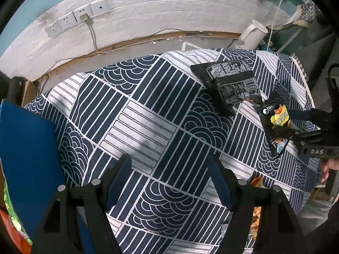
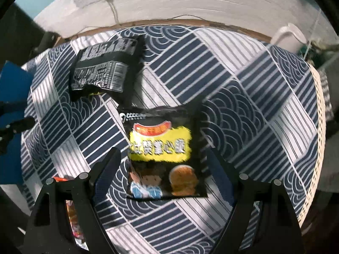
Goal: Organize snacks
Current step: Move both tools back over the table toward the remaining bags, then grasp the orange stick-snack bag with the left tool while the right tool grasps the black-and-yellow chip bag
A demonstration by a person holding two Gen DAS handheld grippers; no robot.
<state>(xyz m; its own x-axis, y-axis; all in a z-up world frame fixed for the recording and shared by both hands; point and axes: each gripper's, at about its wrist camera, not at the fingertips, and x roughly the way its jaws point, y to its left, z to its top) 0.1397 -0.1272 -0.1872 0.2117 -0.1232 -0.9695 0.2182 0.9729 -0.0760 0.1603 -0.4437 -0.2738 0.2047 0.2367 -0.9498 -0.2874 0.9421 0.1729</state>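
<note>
Wide-spread, the right gripper (image 2: 163,175) straddles the yellow-labelled snack packet (image 2: 162,154) lying flat on the patterned tablecloth (image 2: 254,110), seemingly lining up a pinch, while the left gripper (image 1: 169,182) waits open and empty, black packet (image 2: 106,67) beyond.

A white wall of embossed brick-pattern panelling (image 1: 169,6) curves across the back of both views, with pale blue painted wall (image 1: 27,6) above it to the left. A row of white wall sockets (image 1: 77,18) sits on the panelling; a grey cable (image 1: 93,36) hangs from one plug and runs down to a brown wooden skirting strip (image 1: 131,41). In front stands a table draped in a navy-and-white cloth printed with stripes and wave arcs (image 1: 148,114), patched with sunlight and soft shadow. A white plastic kettle (image 1: 252,35) stands by the wall at the right. A flat blue panel (image 1: 23,148), perhaps a board or bin side, fills the left edge.
</note>
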